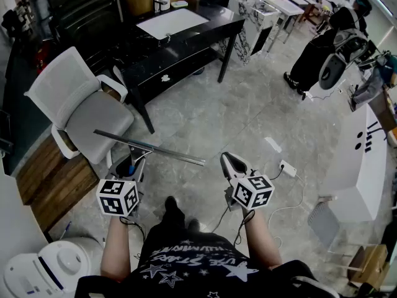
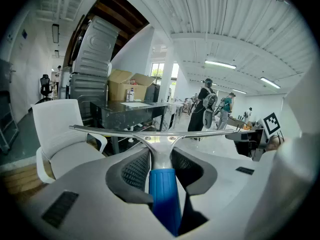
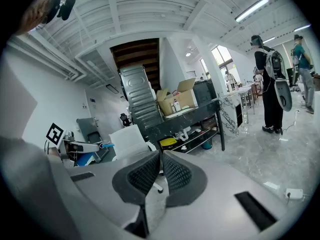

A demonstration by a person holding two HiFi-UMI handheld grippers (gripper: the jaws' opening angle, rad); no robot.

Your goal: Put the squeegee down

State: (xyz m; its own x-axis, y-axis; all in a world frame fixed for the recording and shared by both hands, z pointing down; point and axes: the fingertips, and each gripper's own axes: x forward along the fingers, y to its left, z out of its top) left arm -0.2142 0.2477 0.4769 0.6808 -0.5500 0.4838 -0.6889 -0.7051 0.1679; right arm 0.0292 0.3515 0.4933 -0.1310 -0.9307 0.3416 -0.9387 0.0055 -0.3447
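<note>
The squeegee (image 1: 149,146) has a long metal blade and a blue handle (image 2: 162,194). My left gripper (image 1: 132,161) is shut on its neck and holds it in the air above the floor, blade level and crosswise. In the left gripper view the blade (image 2: 165,132) spans the picture ahead of the dark pads (image 2: 134,170), which press on the metal neck from both sides. At the same height to its right, my right gripper (image 1: 228,161) is shut with nothing in it. Its pads (image 3: 176,173) almost meet in the right gripper view.
A white office chair (image 1: 87,107) stands to the front left, close to the blade's left end. Beyond it is a black desk (image 1: 186,42) with a white board (image 1: 172,23). A power strip (image 1: 288,168) and cable lie on the grey floor. A person (image 1: 322,48) stands far right.
</note>
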